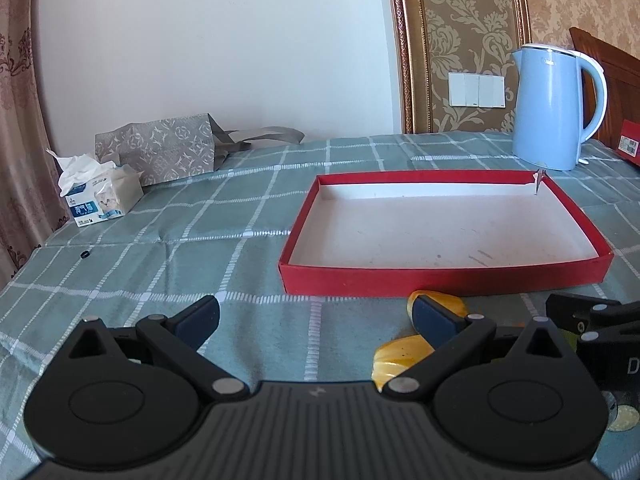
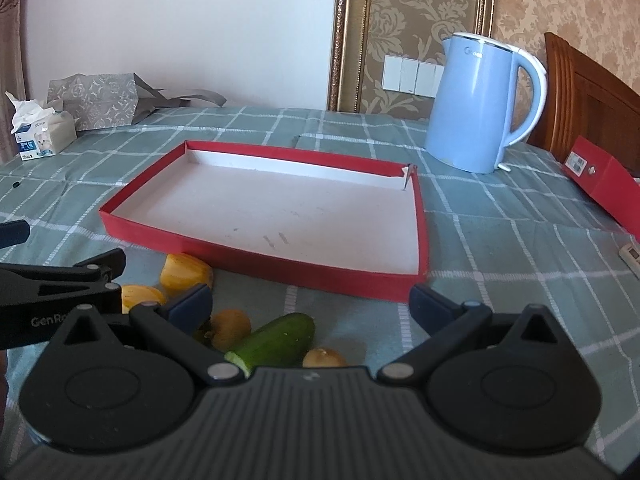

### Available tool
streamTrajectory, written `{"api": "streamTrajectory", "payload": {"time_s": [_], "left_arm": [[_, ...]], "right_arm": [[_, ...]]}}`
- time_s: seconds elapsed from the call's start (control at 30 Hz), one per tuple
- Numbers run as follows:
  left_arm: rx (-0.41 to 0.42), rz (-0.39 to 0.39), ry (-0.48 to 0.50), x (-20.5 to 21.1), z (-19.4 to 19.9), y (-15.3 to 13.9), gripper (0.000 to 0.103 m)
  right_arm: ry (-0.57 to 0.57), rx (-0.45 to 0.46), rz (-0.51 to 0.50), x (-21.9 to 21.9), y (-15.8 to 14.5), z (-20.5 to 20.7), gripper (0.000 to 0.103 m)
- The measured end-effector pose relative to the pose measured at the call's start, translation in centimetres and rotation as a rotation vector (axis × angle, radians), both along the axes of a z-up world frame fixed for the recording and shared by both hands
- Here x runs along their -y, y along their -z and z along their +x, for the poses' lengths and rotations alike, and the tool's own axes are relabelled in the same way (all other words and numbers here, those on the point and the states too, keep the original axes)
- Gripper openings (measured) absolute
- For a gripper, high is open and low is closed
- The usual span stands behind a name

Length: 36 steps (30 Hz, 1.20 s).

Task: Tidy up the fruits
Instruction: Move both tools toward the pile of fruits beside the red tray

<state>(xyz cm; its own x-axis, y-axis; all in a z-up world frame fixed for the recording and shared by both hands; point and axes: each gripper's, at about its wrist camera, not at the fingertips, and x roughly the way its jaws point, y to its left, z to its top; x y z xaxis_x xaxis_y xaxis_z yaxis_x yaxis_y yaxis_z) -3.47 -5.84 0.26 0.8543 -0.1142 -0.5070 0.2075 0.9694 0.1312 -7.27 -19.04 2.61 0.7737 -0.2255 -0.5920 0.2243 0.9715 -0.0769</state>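
Observation:
My left gripper [image 1: 316, 316] hovers open just above the checked tablecloth, nothing between its fingers. Two yellow fruit pieces [image 1: 400, 354] lie beside its right finger, one partly hidden behind it. My right gripper [image 2: 312, 304] is open too, low over a green cucumber [image 2: 276, 340], an orange-yellow fruit [image 2: 232, 326] and a small brown fruit [image 2: 324, 358]. The two yellow pieces [image 2: 184, 274] lie left of these. An empty red tray [image 2: 260, 264] with a white floor sits just beyond the fruits. The tray's front wall [image 1: 440, 278] faces the left gripper.
A light blue kettle [image 2: 476, 108] stands behind the tray's right corner. A tissue box [image 1: 100, 196] and a grey patterned bag [image 1: 160, 148] sit at the far left. A red box [image 2: 600, 184] lies at the right edge. A small black ring [image 1: 85, 255] rests on the cloth.

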Motion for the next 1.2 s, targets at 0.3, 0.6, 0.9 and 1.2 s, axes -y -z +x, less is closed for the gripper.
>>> {"api": "streamTrajectory", "payload": {"time_s": [0.3,0.6,0.9,1.2], "left_arm": [[0.004,0.005,0.006,0.2,-0.1,0.1,0.103],[-0.005,0.002,0.005,0.1,0.0,0.3,0.103],[-0.004,0.003,0.013,0.3,0.0,0.4,0.103],[0.015,0.012,0.002,-1.1,0.1,0.4,0.103]], "right_arm": [[0.001,-0.004,0.005,0.2,0.1,0.1,0.103],[0.004,-0.012,0.016,0.2,0.4,0.3,0.103],[0.006,-0.011,0.017,0.2,0.4,0.3,0.103],[0.028,0.001,0.035,2.6,-0.4,-1.6,0.103]]}}
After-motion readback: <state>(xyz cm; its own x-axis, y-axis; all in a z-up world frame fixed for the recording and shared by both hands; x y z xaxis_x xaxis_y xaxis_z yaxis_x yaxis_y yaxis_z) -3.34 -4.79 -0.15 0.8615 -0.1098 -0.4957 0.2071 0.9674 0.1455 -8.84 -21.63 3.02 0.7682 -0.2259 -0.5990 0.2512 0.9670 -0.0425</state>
